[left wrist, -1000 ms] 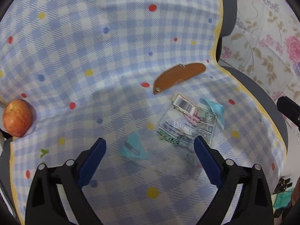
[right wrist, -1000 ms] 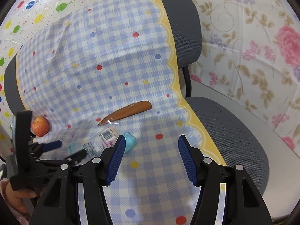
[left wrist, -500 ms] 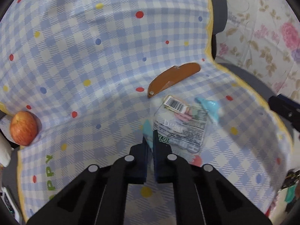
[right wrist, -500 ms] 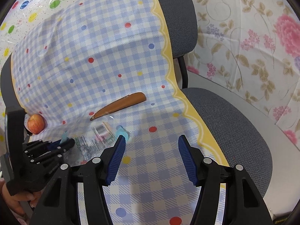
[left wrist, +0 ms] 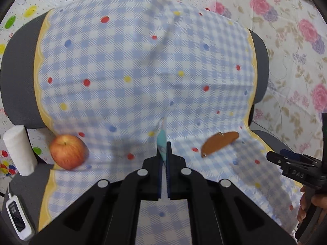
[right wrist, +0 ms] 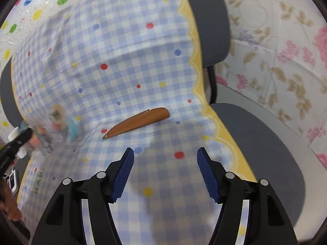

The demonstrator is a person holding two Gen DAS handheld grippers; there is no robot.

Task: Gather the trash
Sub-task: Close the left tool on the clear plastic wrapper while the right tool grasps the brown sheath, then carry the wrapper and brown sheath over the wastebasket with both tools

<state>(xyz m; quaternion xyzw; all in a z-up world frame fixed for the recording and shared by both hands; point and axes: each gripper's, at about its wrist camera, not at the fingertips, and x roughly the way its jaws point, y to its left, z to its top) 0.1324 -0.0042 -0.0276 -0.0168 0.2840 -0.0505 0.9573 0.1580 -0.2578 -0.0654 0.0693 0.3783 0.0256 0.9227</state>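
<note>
On the chair (left wrist: 18,85), a soft checked cloth (left wrist: 126,57) in blue and white, dotted red, yellow and blue with a wavy yellow border, drapes over the grey padded back and seat. One round red apple (left wrist: 68,152) sits at the cloth's left edge beside one white cylindrical roll (left wrist: 19,150), and one smooth brown knife-shaped piece (right wrist: 137,125), tapering to a point, lies in the seat crease. The left tool (left wrist: 163,153) is pinched tight on a thin teal scrap (left wrist: 161,140), held clear of the seat; only its upper edge shows above the pads. The right tool (right wrist: 165,161) has just been opening and stands wide with nothing between its ridged blue pads. From the right camera the left tool's load is a blur of clear plastic and teal, hard to make out.
</note>
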